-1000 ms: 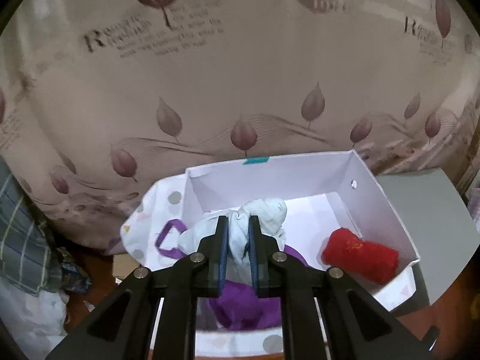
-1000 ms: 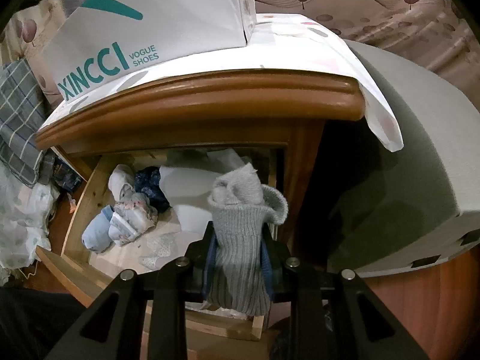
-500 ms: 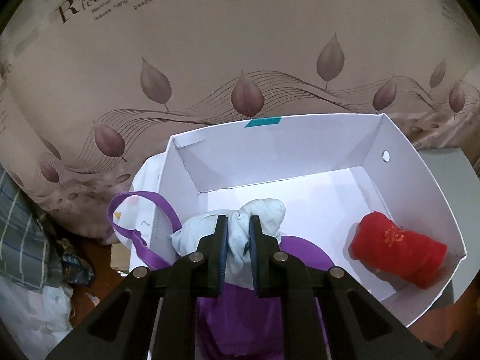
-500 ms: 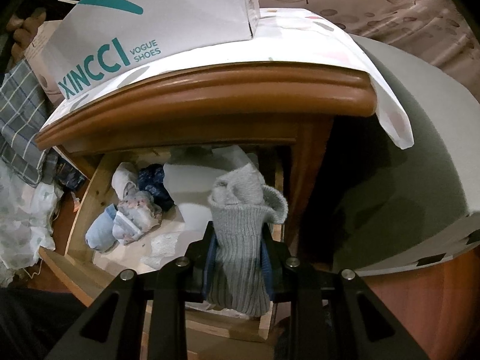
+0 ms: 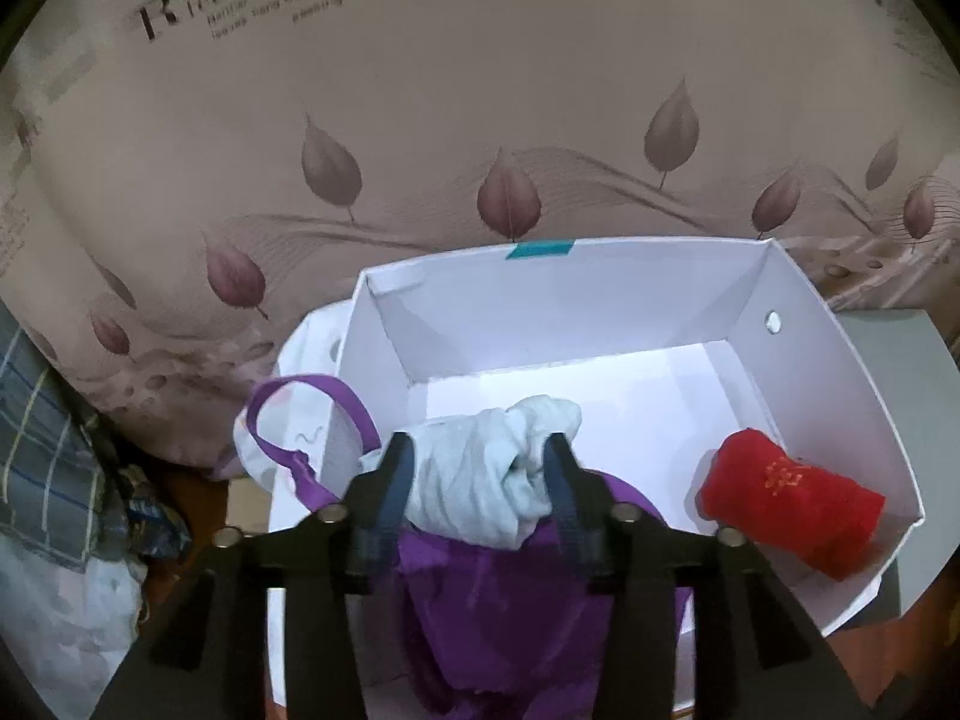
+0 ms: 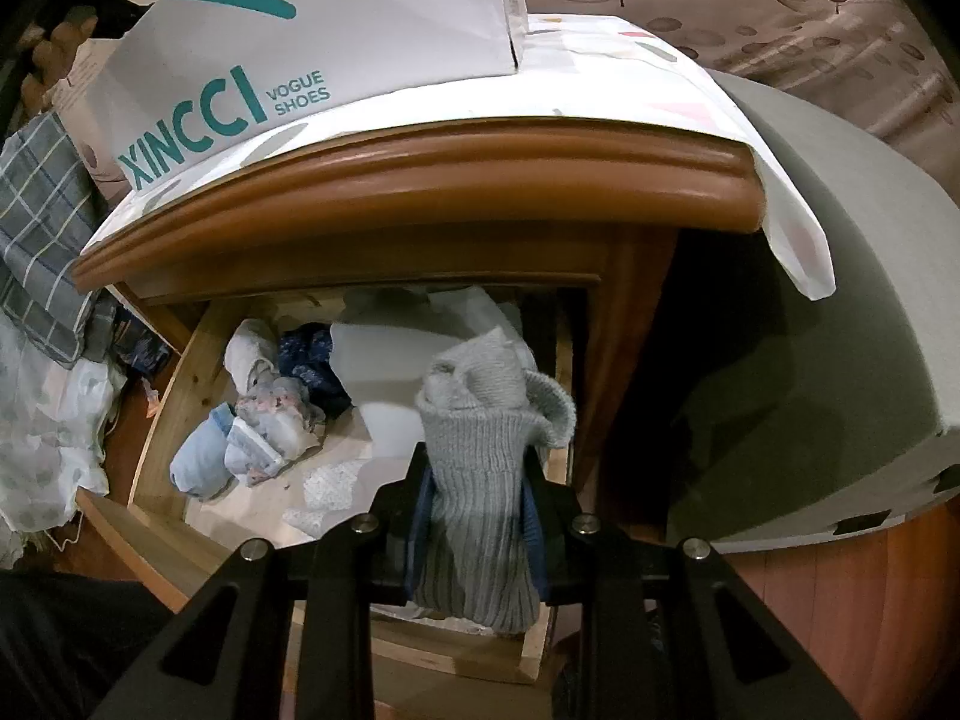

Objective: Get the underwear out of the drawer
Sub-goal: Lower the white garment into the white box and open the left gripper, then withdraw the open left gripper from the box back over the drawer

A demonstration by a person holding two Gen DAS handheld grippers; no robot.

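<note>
Left wrist view: the left gripper (image 5: 480, 468) has its jaws opening around a pale rolled bundle of underwear (image 5: 492, 468), which lies between them on a purple garment (image 5: 510, 600) whose lower part the gripper's frame hides, inside a white shoebox (image 5: 600, 300) with a red roll (image 5: 792, 498) at its right. Right wrist view shows the right gripper (image 6: 477, 504) clamped on a grey knitted sock roll (image 6: 480, 468) above the open wooden drawer (image 6: 162, 414). More rolled pieces (image 6: 258, 426) lie at the drawer's left, too small to identify, and its right half is covered by the sock.
</note>
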